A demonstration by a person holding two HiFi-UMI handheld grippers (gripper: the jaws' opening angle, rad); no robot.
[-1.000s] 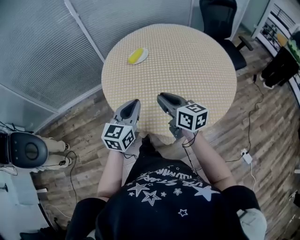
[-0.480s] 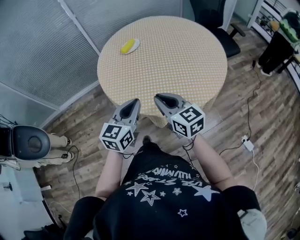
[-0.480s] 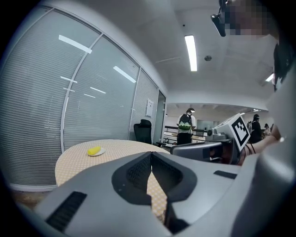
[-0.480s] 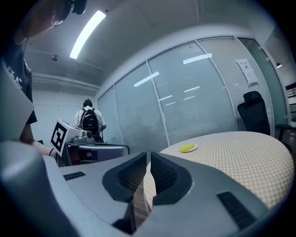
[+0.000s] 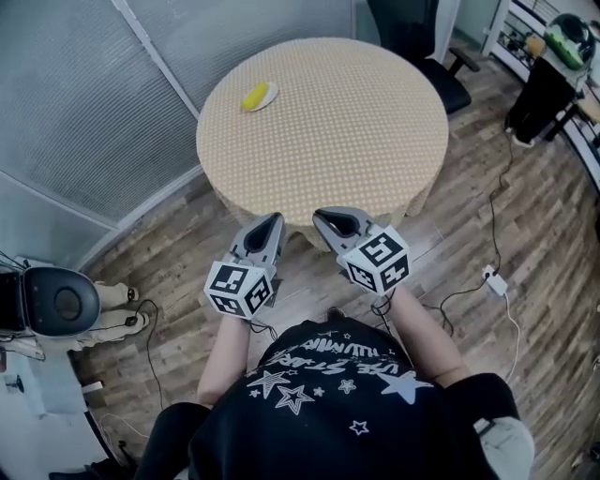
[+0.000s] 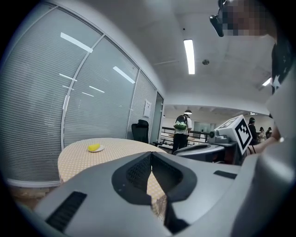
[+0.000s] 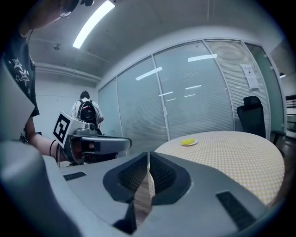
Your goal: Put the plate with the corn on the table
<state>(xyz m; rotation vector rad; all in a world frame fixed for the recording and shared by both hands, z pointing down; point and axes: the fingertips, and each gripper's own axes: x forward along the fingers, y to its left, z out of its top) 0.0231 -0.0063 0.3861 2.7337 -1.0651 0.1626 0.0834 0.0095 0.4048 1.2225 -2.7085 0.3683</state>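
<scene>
Overall: a person stands at the near edge of a round table (image 5: 347,112), holding a gripper in each hand; both grippers are low and short of the tabletop, over the wooden floor (image 5: 178,253).
Table: round, covered with a tan cloth with a small dotted pattern that hangs over the edge.
Plate: a small white plate (image 5: 259,97) sits flat on the table close to its far-left edge. It also shows in the left gripper view (image 6: 95,148) and in the right gripper view (image 7: 188,142).
Corn: a yellow piece of corn (image 5: 254,96) lies on the plate, within its rim.
Left gripper: the left gripper (image 5: 275,219) points toward the table, just off its near edge. In its own view (image 6: 151,153) the jaws are closed together at the tips with nothing between them.
Right gripper: the right gripper (image 5: 323,216) is just beside the left one, also pointing at the near edge. In its own view (image 7: 148,155) the jaws are pressed together, leaving only a thin slit, and they hold nothing.
Gap to the plate: both grippers are well apart from the plate, with most of the tabletop between.
Surroundings: a black office chair (image 5: 412,28) stands behind the far edge of the table. A glass wall with blinds (image 5: 75,112) runs along the left. A white plug block (image 5: 494,284) with a cable lies on the floor at the right. A person wearing a backpack (image 6: 181,125) stands in the background.
</scene>
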